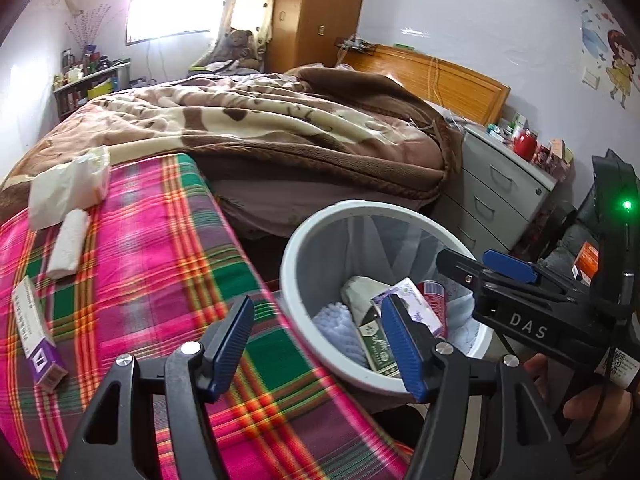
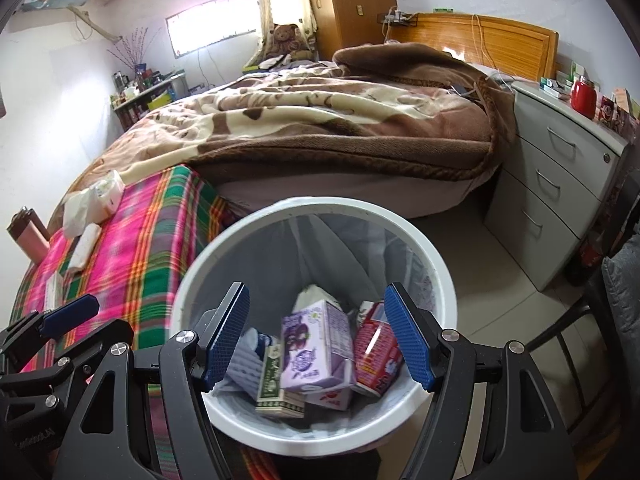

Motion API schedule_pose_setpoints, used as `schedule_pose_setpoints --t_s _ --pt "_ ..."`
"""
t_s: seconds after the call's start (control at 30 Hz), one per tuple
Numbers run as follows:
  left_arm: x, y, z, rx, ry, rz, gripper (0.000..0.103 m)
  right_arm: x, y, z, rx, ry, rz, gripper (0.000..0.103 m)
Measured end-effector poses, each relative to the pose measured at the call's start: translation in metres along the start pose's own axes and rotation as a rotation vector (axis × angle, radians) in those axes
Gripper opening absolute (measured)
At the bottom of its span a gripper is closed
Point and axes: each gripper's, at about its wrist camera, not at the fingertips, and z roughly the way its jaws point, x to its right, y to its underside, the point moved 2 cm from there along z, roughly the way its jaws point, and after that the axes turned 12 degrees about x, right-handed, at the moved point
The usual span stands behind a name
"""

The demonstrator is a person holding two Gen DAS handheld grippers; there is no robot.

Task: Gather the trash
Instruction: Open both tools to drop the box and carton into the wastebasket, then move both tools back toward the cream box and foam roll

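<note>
A white trash bin (image 1: 296, 240) stands on the floor beside a table with a pink plaid cloth (image 1: 160, 248). Inside it lie a purple carton (image 2: 312, 344), a red-and-white packet (image 2: 376, 352) and a green box (image 2: 276, 384). My right gripper (image 2: 316, 336) hangs open right above the bin with nothing between its fingers. My left gripper (image 1: 320, 344) is open and empty over the cloth's edge and the bin rim. On the cloth lie a crumpled tissue (image 1: 68, 192), a white paper roll (image 1: 68, 244) and a purple-and-white box (image 1: 36, 332).
A bed with a brown blanket (image 1: 280, 128) fills the space behind the table and bin. A grey drawer cabinet (image 2: 560, 184) with a red jar stands at the right. A pink bottle (image 2: 32, 236) stands at the table's far left; a dark chair (image 2: 580, 340) stands right of the bin.
</note>
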Motion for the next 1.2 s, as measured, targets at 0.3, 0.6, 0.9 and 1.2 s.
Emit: schedule_pose_setpoints --t_s 0.3,0.6,0.9,1.2 --pt "-0.036 0.000 -0.023 0.036 -0.081 -0.032 0.071 -0.028 -0.001 -0.002 0.034 -0.068 -0.016 0.071" --pt "-0.087 0.007 -0.044 0.052 -0.198 -0.092 0.076 -0.062 0.000 0.003 0.038 -0.127 -0.044 0.071" --pt "-0.144 0.020 -0.057 0.042 -0.321 -0.174 0.079 -0.096 0.001 0.010 0.030 -0.190 -0.090 0.071" --pt "-0.193 0.028 -0.053 0.013 -0.430 -0.253 0.084 -0.133 -0.008 0.024 0.050 -0.241 -0.145 0.071"
